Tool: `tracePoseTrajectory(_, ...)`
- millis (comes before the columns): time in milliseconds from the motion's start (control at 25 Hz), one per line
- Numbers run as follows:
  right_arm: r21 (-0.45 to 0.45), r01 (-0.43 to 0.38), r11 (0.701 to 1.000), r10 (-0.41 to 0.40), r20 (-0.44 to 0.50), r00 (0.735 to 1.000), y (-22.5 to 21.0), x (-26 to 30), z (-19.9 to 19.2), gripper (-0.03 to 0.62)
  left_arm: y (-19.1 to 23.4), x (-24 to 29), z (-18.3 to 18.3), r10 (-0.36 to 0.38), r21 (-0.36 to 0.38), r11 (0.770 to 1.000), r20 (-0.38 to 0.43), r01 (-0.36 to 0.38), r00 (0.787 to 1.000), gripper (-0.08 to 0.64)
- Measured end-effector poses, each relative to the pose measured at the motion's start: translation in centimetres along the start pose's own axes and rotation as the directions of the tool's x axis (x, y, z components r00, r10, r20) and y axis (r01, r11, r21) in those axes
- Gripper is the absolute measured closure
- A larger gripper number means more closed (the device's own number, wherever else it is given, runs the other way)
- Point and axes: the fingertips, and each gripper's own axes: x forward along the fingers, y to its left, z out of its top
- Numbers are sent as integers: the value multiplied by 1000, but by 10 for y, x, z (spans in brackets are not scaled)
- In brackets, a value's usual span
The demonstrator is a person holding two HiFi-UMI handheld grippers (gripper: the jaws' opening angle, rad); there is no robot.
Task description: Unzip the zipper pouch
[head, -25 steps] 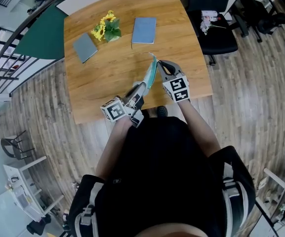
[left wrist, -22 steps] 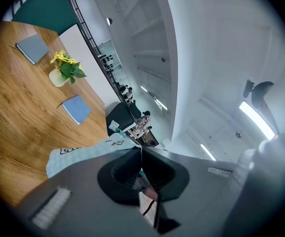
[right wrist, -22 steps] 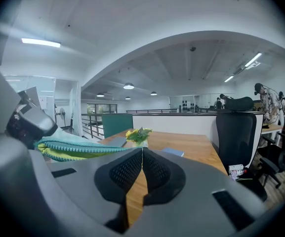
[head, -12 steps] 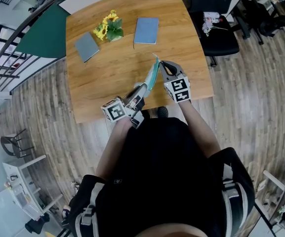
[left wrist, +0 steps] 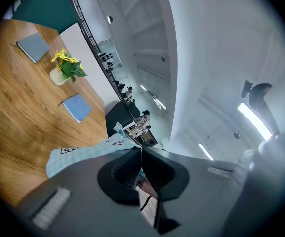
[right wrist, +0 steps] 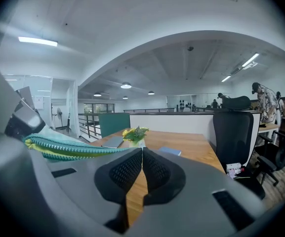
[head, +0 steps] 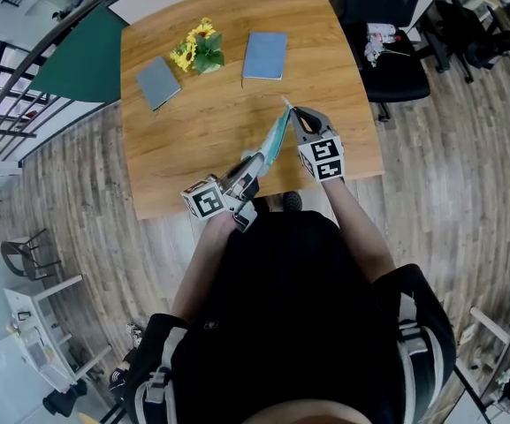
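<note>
The teal zipper pouch (head: 275,138) hangs stretched above the near part of the wooden table (head: 201,117), running between my two grippers. My left gripper (head: 256,160) is shut on its near end. In the left gripper view the checked teal cloth (left wrist: 78,154) leads into the closed jaws of the left gripper (left wrist: 141,148). My right gripper (head: 292,109) is shut on the pouch's far end. In the right gripper view the pouch (right wrist: 68,147), with its zipper edge showing, tapers into the tips of the right gripper (right wrist: 142,149). Whether those tips pinch the zipper pull is hidden.
A small pot of yellow flowers (head: 197,51) stands at the table's far side, with a grey notebook (head: 158,83) to its left and a blue notebook (head: 265,55) to its right. A black office chair (head: 383,51) stands beside the table's right edge.
</note>
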Motion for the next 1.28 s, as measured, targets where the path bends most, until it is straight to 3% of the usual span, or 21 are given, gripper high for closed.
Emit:
tracePoseTrajectory(880, -12, 6, 1000, -6, -2, 1000, -5, -6, -7, 534, 9, -8, 13, 41, 50, 998, 40, -43, 998, 558)
tracePoseTrajectory(1280, -31, -20, 999, 20, -23, 1000, 0, -18, -19, 589, 19, -24, 39, 87, 89, 991, 102, -96, 991, 558)
